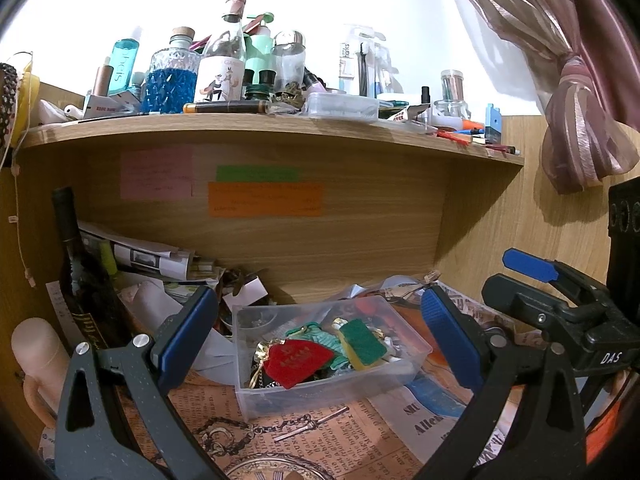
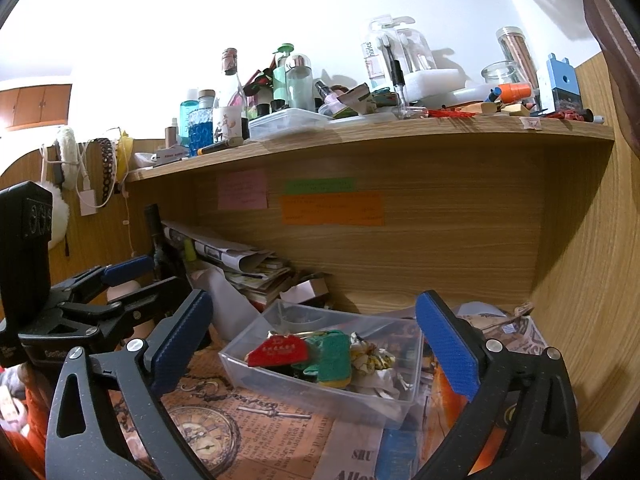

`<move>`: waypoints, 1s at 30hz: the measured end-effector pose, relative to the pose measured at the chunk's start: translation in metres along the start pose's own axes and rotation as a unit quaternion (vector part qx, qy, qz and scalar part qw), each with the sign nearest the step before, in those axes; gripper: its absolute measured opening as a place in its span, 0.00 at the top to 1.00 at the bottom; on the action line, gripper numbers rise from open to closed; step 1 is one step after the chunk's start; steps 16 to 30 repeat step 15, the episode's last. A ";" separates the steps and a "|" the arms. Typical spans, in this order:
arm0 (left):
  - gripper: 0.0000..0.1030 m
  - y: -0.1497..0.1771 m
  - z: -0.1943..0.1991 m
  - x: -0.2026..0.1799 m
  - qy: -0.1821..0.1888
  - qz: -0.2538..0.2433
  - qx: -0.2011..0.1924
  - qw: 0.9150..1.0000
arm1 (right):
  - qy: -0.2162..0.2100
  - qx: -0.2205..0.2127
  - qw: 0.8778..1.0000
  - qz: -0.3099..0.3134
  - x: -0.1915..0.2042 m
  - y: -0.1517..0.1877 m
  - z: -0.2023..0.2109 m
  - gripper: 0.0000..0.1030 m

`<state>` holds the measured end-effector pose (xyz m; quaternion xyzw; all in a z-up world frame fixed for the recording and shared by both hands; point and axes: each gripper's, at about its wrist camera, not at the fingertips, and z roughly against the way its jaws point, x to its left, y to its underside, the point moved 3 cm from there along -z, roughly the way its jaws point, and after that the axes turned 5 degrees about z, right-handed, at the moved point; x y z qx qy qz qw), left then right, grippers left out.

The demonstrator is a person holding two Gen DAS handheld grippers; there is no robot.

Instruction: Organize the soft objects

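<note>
A clear plastic box sits on a desk under a wooden shelf. It holds a red felt tag, a green felt piece and other small soft items. My left gripper is open and empty, its jaws on either side of the box and just in front of it. My right gripper is open and empty, also framing the box. The right gripper shows at the right of the left wrist view; the left gripper shows at the left of the right wrist view.
The shelf above is crowded with bottles and jars. A dark wine bottle and stacked papers stand at the back left. Newspaper-print sheets cover the desk. A tied curtain hangs at right.
</note>
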<state>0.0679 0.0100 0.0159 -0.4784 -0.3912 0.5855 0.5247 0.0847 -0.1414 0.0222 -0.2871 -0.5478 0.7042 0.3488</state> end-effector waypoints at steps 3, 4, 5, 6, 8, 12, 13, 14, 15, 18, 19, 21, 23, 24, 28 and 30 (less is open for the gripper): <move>0.00 0.000 0.000 -0.001 0.001 0.000 0.002 1.000 | 0.001 0.001 1.000 0.001 0.000 0.000 0.000 0.00; 0.00 0.000 0.000 0.000 0.001 0.000 0.003 1.000 | 0.001 0.001 1.000 0.001 0.000 0.000 -0.001 0.00; 0.00 0.000 -0.001 0.000 0.002 0.000 0.003 1.000 | 0.000 0.002 1.000 0.002 0.000 0.001 -0.001 0.00; 0.00 0.000 -0.001 0.000 0.002 -0.001 0.003 1.000 | -0.001 0.004 1.000 0.004 0.000 0.001 -0.002 0.00; 0.00 0.001 -0.001 0.000 0.002 -0.002 0.004 1.000 | -0.001 0.006 1.000 0.005 0.001 0.002 -0.004 0.00; 0.00 0.002 -0.003 0.003 0.007 -0.003 0.008 1.000 | -0.004 0.009 1.000 0.007 0.000 0.003 -0.006 0.00; 0.00 0.002 -0.004 0.003 0.007 -0.003 0.008 1.000 | -0.004 0.009 1.000 0.006 0.000 0.003 -0.006 0.00; 0.00 0.002 -0.004 0.004 0.008 -0.003 0.009 1.000 | -0.004 0.009 1.000 0.007 0.000 0.003 -0.006 0.00; 0.00 0.002 -0.004 0.004 0.009 -0.003 0.009 1.000 | -0.004 0.009 1.000 0.006 0.000 0.003 -0.006 0.00; 0.00 0.002 -0.004 0.004 0.009 -0.003 0.009 1.000 | -0.004 0.009 1.000 0.006 0.000 0.003 -0.006 0.00; 0.00 0.002 -0.004 0.004 0.009 -0.003 0.009 1.000 | -0.004 0.009 1.000 0.006 0.000 0.003 -0.006 0.00; 0.00 0.002 -0.004 0.004 0.009 -0.003 0.009 1.000 | -0.004 0.009 1.000 0.006 0.000 0.003 -0.006 0.00; 0.00 0.002 -0.004 0.004 0.009 -0.003 0.009 1.000 | -0.004 0.009 1.000 0.006 0.000 0.003 -0.006 0.00; 0.00 0.002 -0.004 0.004 0.009 -0.003 0.009 1.000 | -0.004 0.009 1.000 0.006 0.000 0.003 -0.006 0.00; 0.00 0.002 -0.004 0.004 0.009 -0.003 0.009 1.000 | -0.004 0.009 1.000 0.006 0.000 0.003 -0.006 0.00; 0.00 0.002 -0.004 0.004 0.009 -0.003 0.009 1.000 | -0.004 0.009 1.000 0.006 0.000 0.003 -0.006 0.00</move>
